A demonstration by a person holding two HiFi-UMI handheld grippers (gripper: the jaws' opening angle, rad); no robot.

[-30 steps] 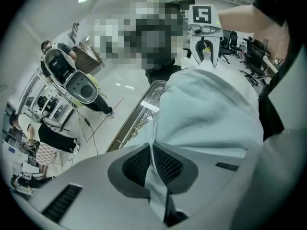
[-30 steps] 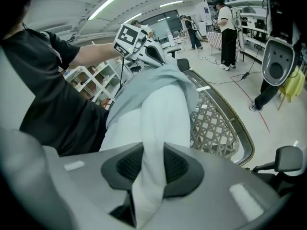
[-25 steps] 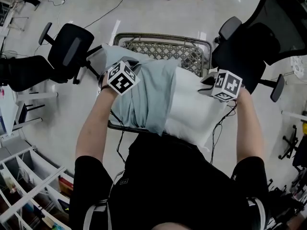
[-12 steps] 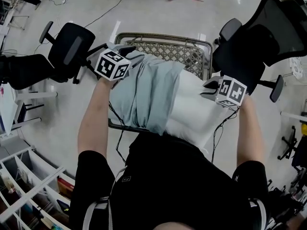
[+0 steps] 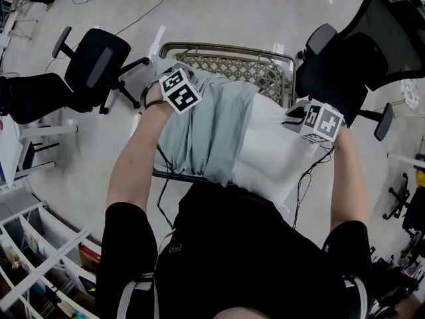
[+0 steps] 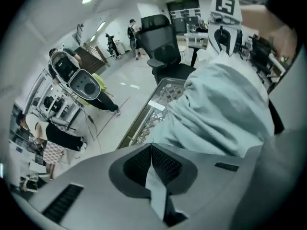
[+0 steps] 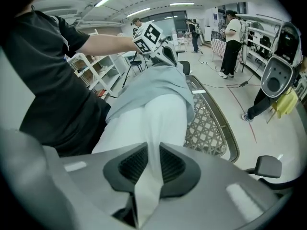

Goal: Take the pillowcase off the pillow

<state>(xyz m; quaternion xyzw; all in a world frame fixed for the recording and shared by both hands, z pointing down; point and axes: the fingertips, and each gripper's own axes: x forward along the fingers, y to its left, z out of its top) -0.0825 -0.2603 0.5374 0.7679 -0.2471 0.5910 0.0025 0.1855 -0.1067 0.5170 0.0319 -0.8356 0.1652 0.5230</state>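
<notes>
Over woven seat (image 5: pixel 247 70), left tongs (image 6: pixel 151 148) clamp pillowcase (image 5: pixel 199 131), right tongs (image 7: pixel 149 150) (just closing) clamp pillow (image 5: pixel 272 158).

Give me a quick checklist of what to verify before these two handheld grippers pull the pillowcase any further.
1. Hold of the left gripper on the pillowcase: ok, jaws shut on a fold of it.
2. Hold of the right gripper on the pillow: ok, white cloth sits between the jaws, which have just been closing further.
3. Pillowcase started off: ok, the pillow's white end lies bare.
4. Pillow supported: ok, it lies across the woven rack.
5. Pillowcase free of the woven rack: cannot tell.
</notes>
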